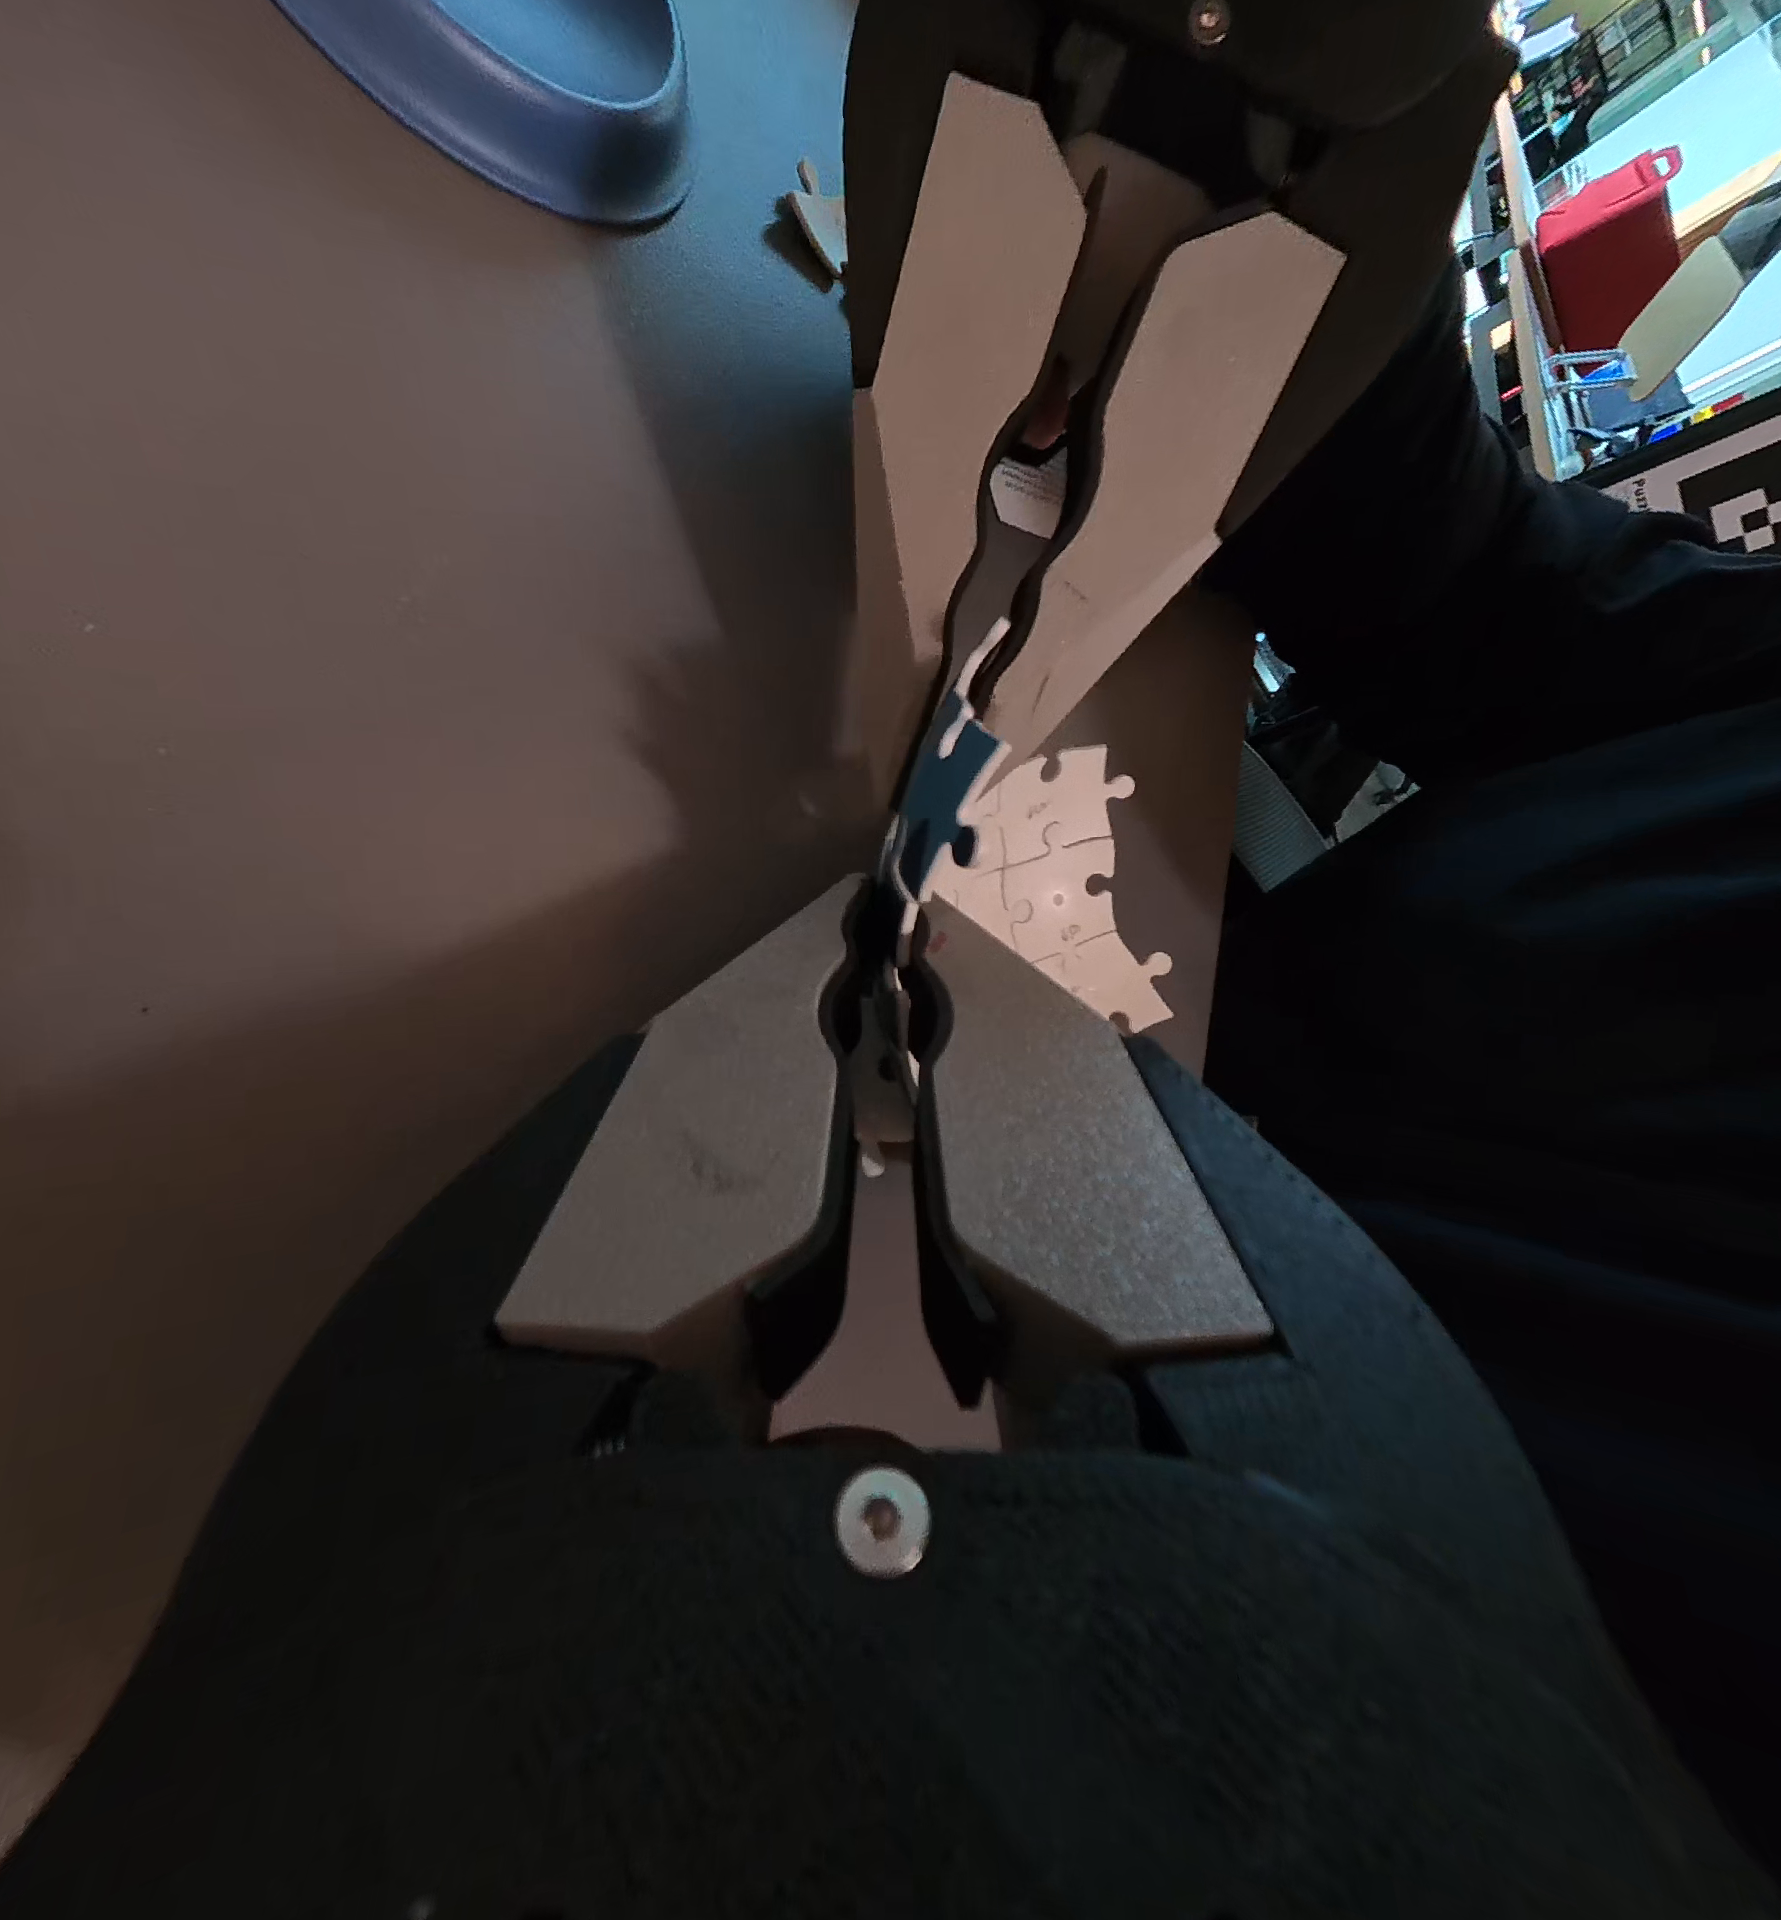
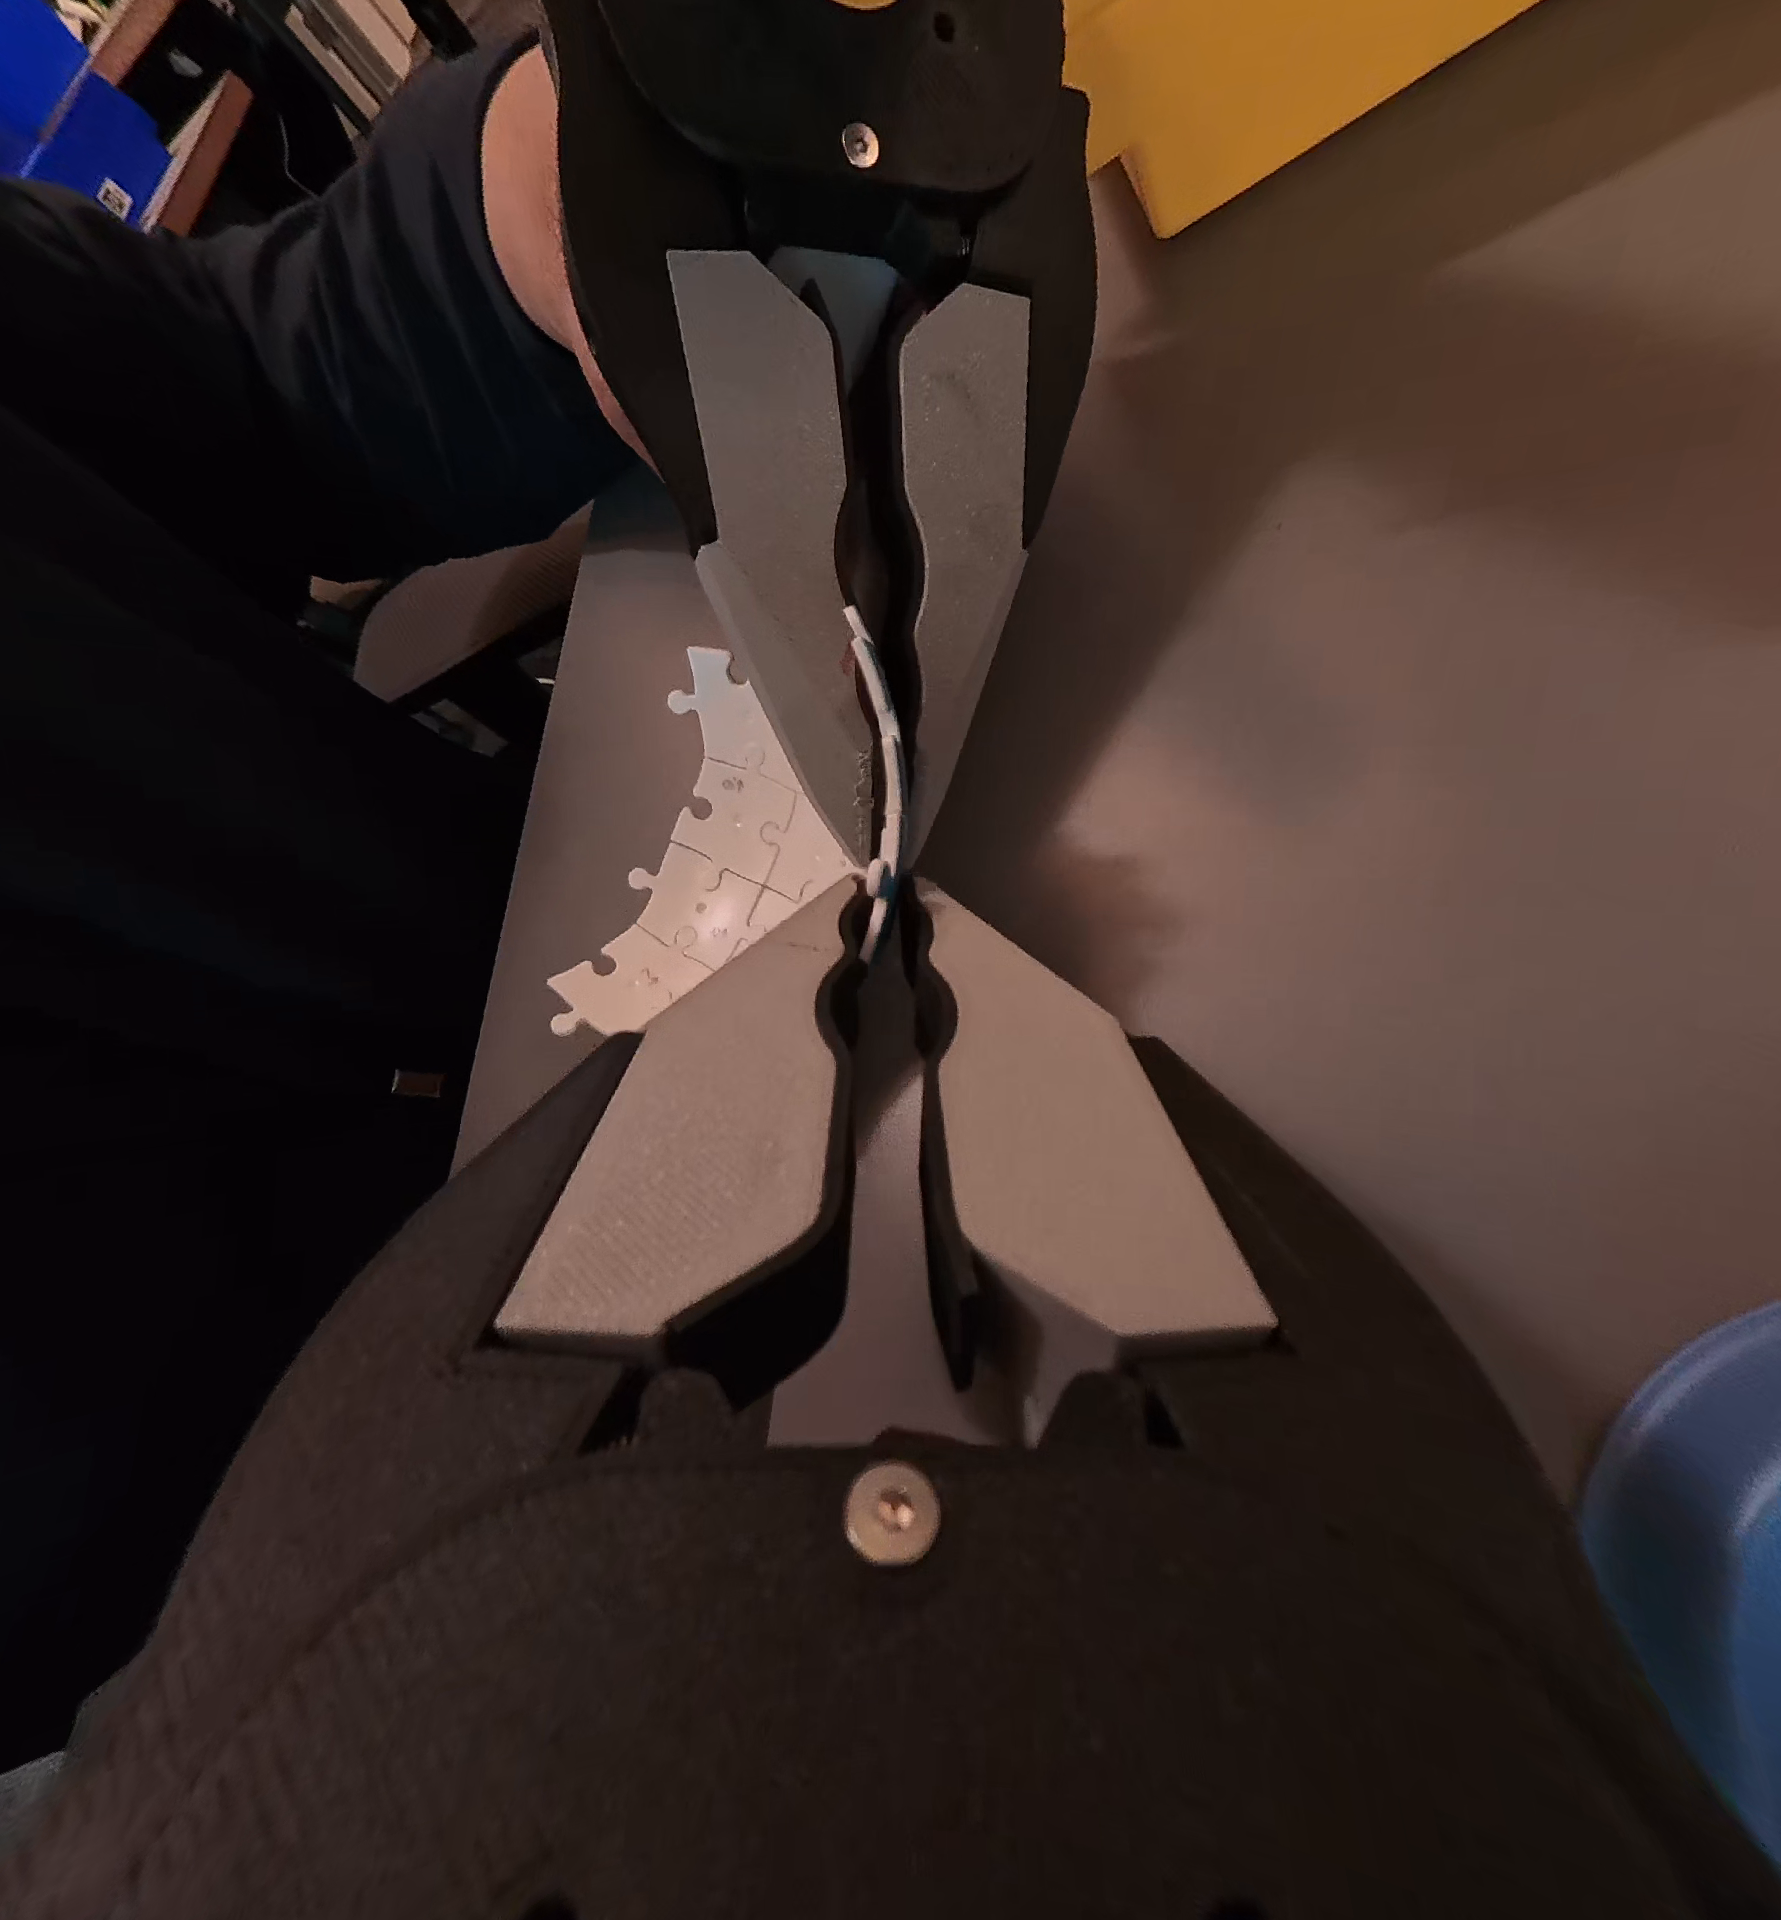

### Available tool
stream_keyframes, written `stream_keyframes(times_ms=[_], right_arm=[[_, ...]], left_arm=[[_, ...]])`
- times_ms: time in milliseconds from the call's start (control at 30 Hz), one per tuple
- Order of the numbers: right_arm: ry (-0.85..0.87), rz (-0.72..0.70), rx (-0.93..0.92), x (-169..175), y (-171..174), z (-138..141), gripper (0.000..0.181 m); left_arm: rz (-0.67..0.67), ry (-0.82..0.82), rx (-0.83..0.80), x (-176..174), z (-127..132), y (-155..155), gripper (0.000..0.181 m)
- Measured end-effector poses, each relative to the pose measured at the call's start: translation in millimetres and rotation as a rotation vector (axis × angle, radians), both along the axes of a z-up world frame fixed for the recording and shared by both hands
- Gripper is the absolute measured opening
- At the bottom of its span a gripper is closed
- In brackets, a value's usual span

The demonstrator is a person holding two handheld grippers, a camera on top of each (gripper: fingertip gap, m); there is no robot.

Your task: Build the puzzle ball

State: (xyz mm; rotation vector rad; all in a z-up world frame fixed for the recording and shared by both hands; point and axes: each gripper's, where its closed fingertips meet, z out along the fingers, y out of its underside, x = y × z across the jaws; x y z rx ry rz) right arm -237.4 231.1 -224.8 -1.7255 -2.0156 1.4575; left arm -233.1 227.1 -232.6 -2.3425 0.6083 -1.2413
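Claws meeting tip to tip over a curved strip of joined puzzle pieces.

Left claw (image 1: 891, 935) is closed on one end of the puzzle strip (image 1: 943, 790), pinching it edge-on; right claw (image 2: 891, 914) is closed on the other end, both held above the brown surface (image 1: 294, 623). White undersides of the joined pieces fan out to one side. A blue bowl (image 1: 595, 114) and a loose puzzle piece (image 1: 818, 223) rest on the surface beyond.
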Motion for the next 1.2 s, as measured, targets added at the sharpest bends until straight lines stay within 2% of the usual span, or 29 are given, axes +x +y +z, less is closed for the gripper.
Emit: stream_keyframes(times_ms=[233,400,567,1200], right_arm=[[0.004,-0.004,0.029,0.1,1.6,-1.6,0.000],[0.038,-0.064,0.003,-5.1,5.6,-0.5,0.000],[0.045,-0.096,0.052,-7.2,9.5,-3.0,0.000],[0.059,-0.045,0.002,-4.7,6.2,4.1,0.002]], left_arm=[[0.009,0.013,0.009,-0.8,-0.6,1.6,0.000],[0.071,-0.028,-0.006,-5.1,0.0,5.9,0.000],[0.088,-0.021,-0.015,-6.0,-1.9,8.5,0.000],[0.056,-0.004,0.021,-1.2,7.7,9.9,0.000]])
